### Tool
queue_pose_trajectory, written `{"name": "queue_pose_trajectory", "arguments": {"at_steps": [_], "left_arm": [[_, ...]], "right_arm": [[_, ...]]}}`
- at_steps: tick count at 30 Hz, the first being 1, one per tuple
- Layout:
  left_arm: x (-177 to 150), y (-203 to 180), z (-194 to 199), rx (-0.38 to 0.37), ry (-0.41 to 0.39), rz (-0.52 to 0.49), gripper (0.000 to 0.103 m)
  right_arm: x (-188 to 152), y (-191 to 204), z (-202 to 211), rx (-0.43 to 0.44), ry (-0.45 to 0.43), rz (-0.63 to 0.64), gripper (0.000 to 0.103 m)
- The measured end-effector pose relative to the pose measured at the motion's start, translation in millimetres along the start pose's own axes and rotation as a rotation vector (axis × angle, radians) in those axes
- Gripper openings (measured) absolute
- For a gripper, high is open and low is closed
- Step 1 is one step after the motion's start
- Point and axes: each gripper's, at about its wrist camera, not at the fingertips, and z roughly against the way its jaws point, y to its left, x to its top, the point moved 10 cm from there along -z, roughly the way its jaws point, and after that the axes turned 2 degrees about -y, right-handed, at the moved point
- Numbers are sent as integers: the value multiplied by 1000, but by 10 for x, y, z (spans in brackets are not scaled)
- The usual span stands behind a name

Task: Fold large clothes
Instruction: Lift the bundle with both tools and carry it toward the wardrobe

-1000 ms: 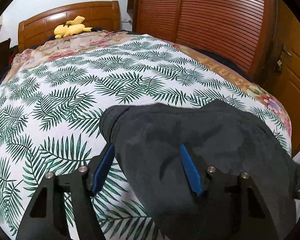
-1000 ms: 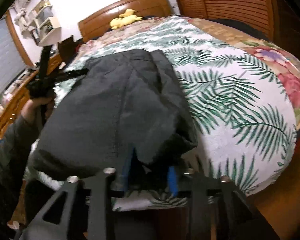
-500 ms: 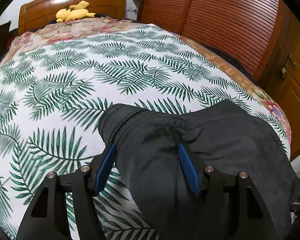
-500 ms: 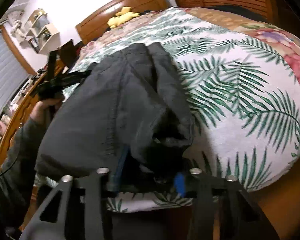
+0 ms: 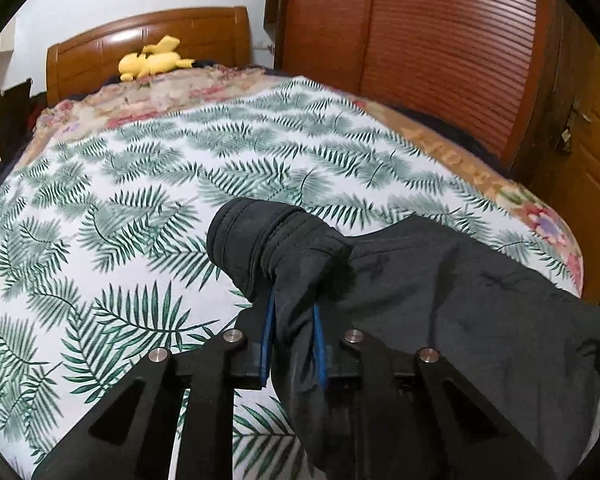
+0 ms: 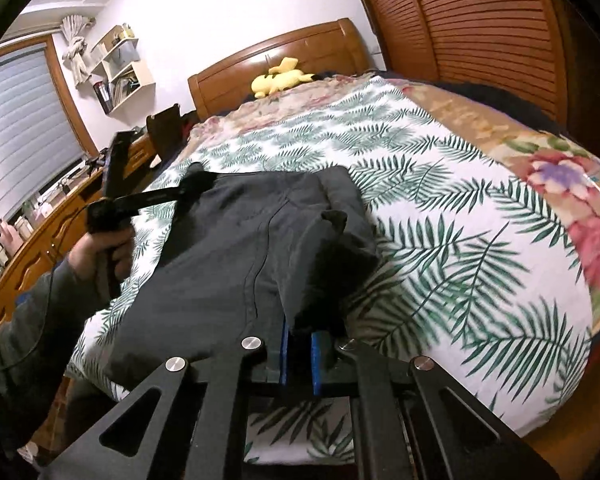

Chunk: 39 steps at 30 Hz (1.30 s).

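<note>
Fingers (image 5: 269, 320) closing on dark trousers (image 5: 440, 300); no legible writing

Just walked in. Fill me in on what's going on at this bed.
A person is folding a dark garment on the palm-leaf bedspread, with a gripping tool in each hand. The left tool is closing on one bunched corner of the cloth, which already sits between its blue pads. The right tool is shut on another corner at the near edge of the bed. Both corners are pinched; the rest of the garment lies on the bed.
</note>
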Motion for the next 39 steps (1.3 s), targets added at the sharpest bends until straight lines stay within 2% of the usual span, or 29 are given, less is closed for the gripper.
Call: {"name": "queue_pose_trajectory", "arguments": {"at_steps": [5,9,11,15,19,23,26,29,31,33,36,39], "left_arm": [[59,-173,259,10,-44,-39,17],[186,-388,296,2,-74,-62,16],[323,-586,294,-26,-95,-67,16],[600,-1145,158,-108,-118,-118,16],[875,-1746,-180,-183,-135,-159,16],[1129,-2353,-444,-284,-159,-168,15],[1178,-2697,-637,-333,-155,-174,16],[1142,-2892,-796,-348,-145,-183,16],[1136,-2920,-887,-332,-146,-172,16],[1126,-2904,-957,-350,-130,-126,15],[1096,-2924,-959,-337,-121,-160,16],[1118,-2921,-952,-342,-113,-171,16]], "right_arm": [[39,-65,17,-18,-12,30,7],[267,-263,73,-64,-37,56,6],[438,-375,140,-101,-53,83,6],[867,-692,368,-217,-95,114,6],[1249,-1132,628,-396,-116,153,6],[1447,-1624,933,-574,-126,129,6],[1439,-1937,1103,-689,-128,97,6],[1294,-2187,1142,-734,-105,33,6],[1204,-2225,1168,-762,-101,21,6],[1128,-2245,1223,-785,-99,13,6],[1115,-2291,1242,-810,-96,-38,6],[1003,-2384,1270,-874,-96,-90,5]]}}
